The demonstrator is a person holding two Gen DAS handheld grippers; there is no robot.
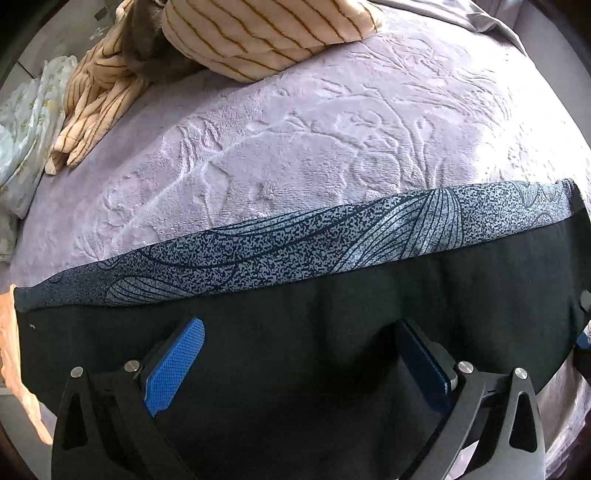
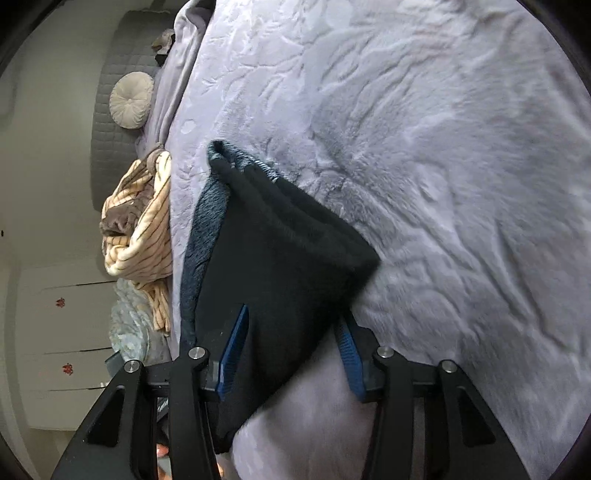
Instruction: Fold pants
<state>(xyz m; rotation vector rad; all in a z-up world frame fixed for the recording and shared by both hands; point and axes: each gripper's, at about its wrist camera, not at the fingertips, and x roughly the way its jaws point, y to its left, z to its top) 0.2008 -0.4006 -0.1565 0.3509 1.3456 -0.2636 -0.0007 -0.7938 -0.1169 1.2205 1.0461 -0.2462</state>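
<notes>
The pants (image 1: 295, 306) are black with a blue-grey patterned band (image 1: 332, 236) along their far edge, and lie across a lilac plush bed cover (image 1: 314, 140). My left gripper (image 1: 301, 332) is open just above the black cloth, its blue pads (image 1: 177, 362) wide apart. In the right wrist view the pants (image 2: 280, 258) form a folded black wedge with a fuzzy dark-blue inside showing at the left. My right gripper (image 2: 295, 325) is open, with its fingers on either side of the wedge's near part.
A cream striped blanket (image 1: 229, 33) is heaped at the far edge of the bed; it also shows in the right wrist view (image 2: 144, 225). A pale floral cloth (image 1: 26, 122) lies at the left. A round cushion (image 2: 131, 99) rests against a grey quilted headboard (image 2: 110, 122).
</notes>
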